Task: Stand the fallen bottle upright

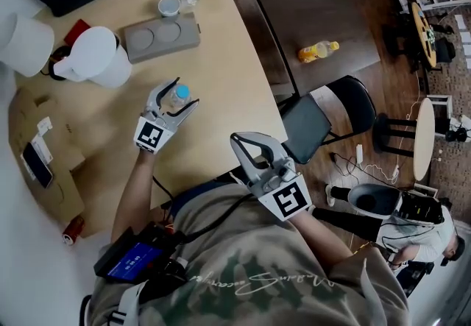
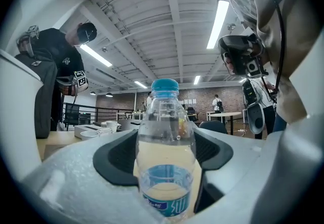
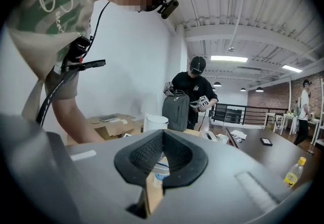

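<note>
In the head view the left gripper (image 1: 184,94) covered most of the bottle (image 1: 181,90), so whether its base met the table (image 1: 221,59) could not be told. The left gripper view's bottom edge cut off that base, and the label's (image 2: 164,177) print was too blurred to read. Past the right gripper (image 3: 162,132), only a sliver of bottle showed

Left arm (image 1: 135,188) stretched forward, forearm bare, and the left gripper (image 1: 179,98) has both jaws pressed against the sides of the bottle (image 2: 164,117). Right arm (image 1: 331,232) is tucked in at the chest. The right gripper (image 1: 249,144) points forward, its 2 jaws closed tip to tip, nothing between them.
</note>
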Tool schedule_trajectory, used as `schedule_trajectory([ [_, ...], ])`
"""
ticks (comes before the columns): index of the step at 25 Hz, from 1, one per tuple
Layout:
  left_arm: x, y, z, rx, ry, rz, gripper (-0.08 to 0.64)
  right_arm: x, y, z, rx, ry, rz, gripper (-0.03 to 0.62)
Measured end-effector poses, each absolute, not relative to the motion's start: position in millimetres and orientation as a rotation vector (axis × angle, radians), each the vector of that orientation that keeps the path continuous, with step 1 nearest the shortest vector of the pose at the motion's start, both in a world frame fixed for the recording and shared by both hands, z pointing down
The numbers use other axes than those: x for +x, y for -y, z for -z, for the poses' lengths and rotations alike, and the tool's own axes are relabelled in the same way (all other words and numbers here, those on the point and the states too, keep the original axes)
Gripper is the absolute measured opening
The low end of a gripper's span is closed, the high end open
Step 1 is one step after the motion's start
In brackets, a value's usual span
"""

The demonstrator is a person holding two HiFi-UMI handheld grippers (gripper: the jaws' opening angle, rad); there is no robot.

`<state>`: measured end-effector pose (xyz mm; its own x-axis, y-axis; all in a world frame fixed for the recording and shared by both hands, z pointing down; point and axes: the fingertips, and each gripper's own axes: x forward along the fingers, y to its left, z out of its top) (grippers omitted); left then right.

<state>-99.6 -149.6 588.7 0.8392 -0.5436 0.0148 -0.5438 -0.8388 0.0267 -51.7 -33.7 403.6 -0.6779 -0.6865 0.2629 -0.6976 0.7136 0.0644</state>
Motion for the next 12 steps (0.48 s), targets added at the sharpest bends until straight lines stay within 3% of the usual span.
schedule_trajectory([
  [12, -106.0, 143.0, -586.9, 2.984, 0.876, 0.017, 0.344, -51.7, 31.7, -406.2, 1.079, 2.668, -0.077, 0.002],
])
